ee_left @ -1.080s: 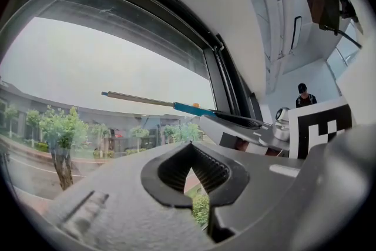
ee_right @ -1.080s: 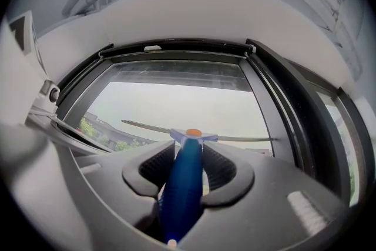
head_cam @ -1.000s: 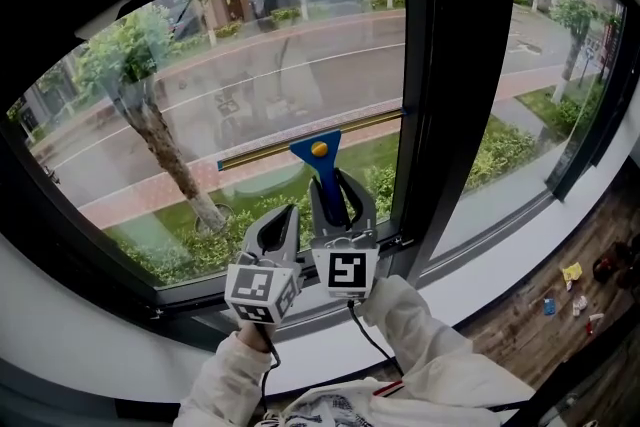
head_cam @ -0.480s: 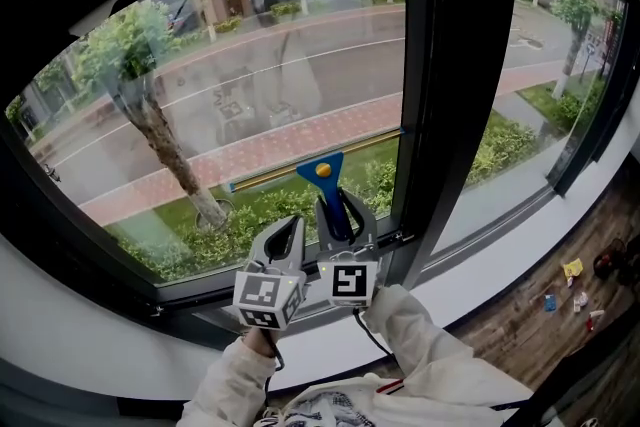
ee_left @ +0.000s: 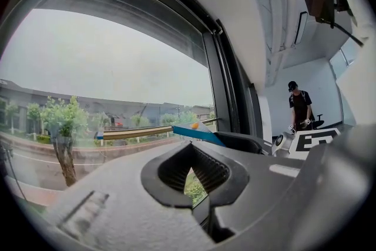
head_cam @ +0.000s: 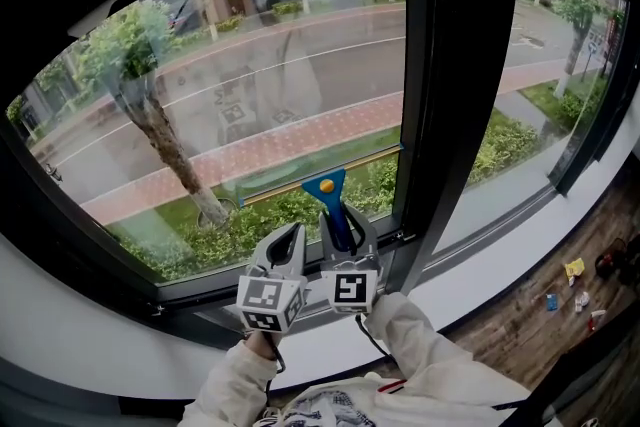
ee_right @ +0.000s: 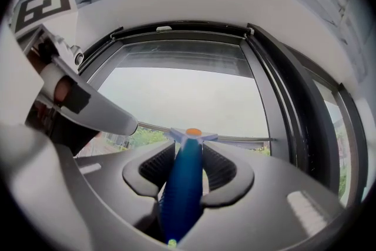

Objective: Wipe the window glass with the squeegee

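Observation:
The squeegee has a blue handle (head_cam: 338, 218) with an orange dot and a long brass-coloured blade (head_cam: 300, 181) lying against the lower part of the window glass (head_cam: 250, 85), tilted up to the right. My right gripper (head_cam: 342, 220) is shut on the handle (ee_right: 182, 185), which runs up between its jaws to the head (ee_right: 192, 134). Just left of it, my left gripper (head_cam: 290, 235) is shut with nothing held (ee_left: 191, 176). From the left gripper view the blue head (ee_left: 198, 133) and blade (ee_left: 141, 133) show beyond the jaws.
A thick dark mullion (head_cam: 450, 65) stands right of the blade's end, with a second pane (head_cam: 540, 85) beyond it. The white sill (head_cam: 490, 260) runs below. Small bits lie on the wooden floor (head_cam: 572, 287) at the right. A person (ee_left: 299, 107) stands far back in the room.
The squeegee has slid down the glass, its blade now lower by a clear margin. Both grippers have dropped with it and stayed side by side.

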Action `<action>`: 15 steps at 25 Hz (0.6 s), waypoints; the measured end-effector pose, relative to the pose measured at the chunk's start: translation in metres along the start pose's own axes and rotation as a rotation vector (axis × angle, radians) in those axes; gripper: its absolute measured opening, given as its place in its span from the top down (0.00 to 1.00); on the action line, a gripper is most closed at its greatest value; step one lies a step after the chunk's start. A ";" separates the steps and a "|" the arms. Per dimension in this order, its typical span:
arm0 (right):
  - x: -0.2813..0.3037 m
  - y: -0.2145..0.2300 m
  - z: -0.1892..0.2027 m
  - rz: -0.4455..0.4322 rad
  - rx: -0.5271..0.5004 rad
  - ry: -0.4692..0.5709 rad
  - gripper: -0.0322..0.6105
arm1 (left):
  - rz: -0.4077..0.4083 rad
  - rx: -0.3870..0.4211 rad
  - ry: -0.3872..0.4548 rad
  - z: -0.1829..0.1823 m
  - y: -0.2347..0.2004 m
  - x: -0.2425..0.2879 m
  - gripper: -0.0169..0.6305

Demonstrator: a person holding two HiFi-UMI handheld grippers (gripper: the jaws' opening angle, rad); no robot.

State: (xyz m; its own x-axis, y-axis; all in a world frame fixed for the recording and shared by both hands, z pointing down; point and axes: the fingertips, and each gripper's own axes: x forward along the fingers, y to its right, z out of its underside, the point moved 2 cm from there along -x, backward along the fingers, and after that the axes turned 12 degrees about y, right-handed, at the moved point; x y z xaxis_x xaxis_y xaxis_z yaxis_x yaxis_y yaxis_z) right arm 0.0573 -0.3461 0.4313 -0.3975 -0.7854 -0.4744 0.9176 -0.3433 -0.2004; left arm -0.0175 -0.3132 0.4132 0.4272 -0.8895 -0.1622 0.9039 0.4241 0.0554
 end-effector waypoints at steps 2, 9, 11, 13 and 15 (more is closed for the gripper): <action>-0.004 -0.002 0.004 0.001 0.005 -0.014 0.72 | 0.000 -0.001 -0.010 0.005 0.001 -0.001 0.98; -0.018 -0.007 0.030 -0.003 0.016 -0.073 0.72 | -0.009 -0.053 -0.067 0.030 0.003 -0.007 0.98; -0.023 -0.009 0.037 -0.002 0.024 -0.101 0.72 | -0.010 -0.059 -0.076 0.035 0.004 -0.008 0.98; -0.026 -0.011 0.041 0.002 0.033 -0.123 0.72 | -0.012 -0.065 -0.087 0.039 0.004 -0.010 0.98; -0.031 -0.013 0.049 0.000 0.034 -0.133 0.72 | -0.015 -0.069 -0.095 0.042 0.005 -0.012 0.98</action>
State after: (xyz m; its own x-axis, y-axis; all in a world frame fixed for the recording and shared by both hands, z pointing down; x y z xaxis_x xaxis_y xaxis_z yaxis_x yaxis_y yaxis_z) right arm 0.0576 -0.3426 0.4907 -0.3972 -0.8457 -0.3565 0.9176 -0.3593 -0.1700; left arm -0.0172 -0.3076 0.4564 0.4167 -0.9065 -0.0680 0.9081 0.4186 -0.0151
